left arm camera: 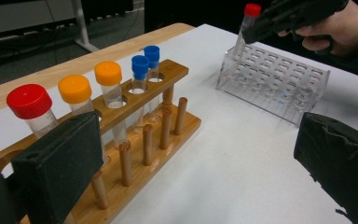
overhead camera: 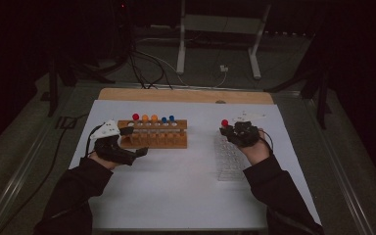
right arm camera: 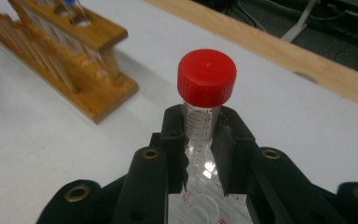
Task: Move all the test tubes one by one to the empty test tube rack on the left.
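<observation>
A red-capped tube [right arm camera: 204, 109] is pinched between the jaws of the right gripper [right arm camera: 200, 154], just below its cap, and is held upright. In the left gripper view the same tube [left arm camera: 246, 25] is seen with its lower end at the far corner of the clear rack [left arm camera: 279, 81]; whether the end is already in a hole cannot be told. The clear rack is made of see-through plastic with rows of round holes, and those seen in the left gripper view are bare. It lies on the white table [overhead camera: 176, 176], on the right side, well apart from the wooden rack [overhead camera: 152, 134].

The wooden rack is seen at the left of the high view, with five capped tubes standing in the holes of its upper bar. From one end to the other they are topped by a red cap [left arm camera: 29, 100], two orange caps [left arm camera: 75, 88] and two blue caps [left arm camera: 140, 66]. The tubes look clear; no contents can be made out. A row of wooden pegs [left arm camera: 145, 147] stands along the front of the base.

The left gripper [overhead camera: 115, 144] is held just beside the wooden rack, at its red-capped end. Its jaws are spread wide, and nothing is held between them.
</observation>
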`<state>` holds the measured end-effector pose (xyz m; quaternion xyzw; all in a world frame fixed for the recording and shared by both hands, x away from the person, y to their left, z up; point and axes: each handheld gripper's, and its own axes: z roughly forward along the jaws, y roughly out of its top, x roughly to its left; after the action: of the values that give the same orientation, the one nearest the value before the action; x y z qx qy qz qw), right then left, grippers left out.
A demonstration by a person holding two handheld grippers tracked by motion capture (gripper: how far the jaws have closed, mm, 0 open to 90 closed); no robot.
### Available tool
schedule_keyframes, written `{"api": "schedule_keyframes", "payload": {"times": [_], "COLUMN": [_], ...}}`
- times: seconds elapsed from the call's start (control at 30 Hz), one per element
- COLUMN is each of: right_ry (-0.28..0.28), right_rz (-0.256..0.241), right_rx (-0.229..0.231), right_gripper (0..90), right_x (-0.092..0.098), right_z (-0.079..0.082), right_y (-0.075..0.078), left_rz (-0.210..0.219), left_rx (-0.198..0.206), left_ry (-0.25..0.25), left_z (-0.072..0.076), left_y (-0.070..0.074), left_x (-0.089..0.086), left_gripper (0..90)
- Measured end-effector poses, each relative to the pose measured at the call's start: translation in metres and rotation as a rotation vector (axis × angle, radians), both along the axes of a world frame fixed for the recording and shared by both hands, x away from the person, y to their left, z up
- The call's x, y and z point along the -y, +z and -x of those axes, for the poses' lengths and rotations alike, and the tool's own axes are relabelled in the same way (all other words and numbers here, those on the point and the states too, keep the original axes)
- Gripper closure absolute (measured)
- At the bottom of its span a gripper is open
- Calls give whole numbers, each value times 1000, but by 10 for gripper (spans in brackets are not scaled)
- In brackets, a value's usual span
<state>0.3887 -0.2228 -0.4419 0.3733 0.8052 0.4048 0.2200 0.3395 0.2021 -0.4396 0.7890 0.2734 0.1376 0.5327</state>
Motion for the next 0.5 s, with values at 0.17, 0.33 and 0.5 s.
{"api": "schedule_keyframes", "payload": {"times": [0.17, 0.33, 0.5], "right_ry": [10, 31, 70], "right_rz": [-14, -21, -40], "right_rx": [35, 80, 106], "right_gripper": [752, 751, 751], "right_x": [2, 0, -7], "right_z": [6, 16, 28], "right_y": [16, 34, 44], "left_rz": [-3, -1, 2], "left_rx": [-7, -13, -6], "left_ry": [-12, -20, -30], "left_z": [1, 2, 4], "left_y": [3, 5, 8], "left_x": [1, 3, 7], "left_gripper": [20, 21, 21]}}
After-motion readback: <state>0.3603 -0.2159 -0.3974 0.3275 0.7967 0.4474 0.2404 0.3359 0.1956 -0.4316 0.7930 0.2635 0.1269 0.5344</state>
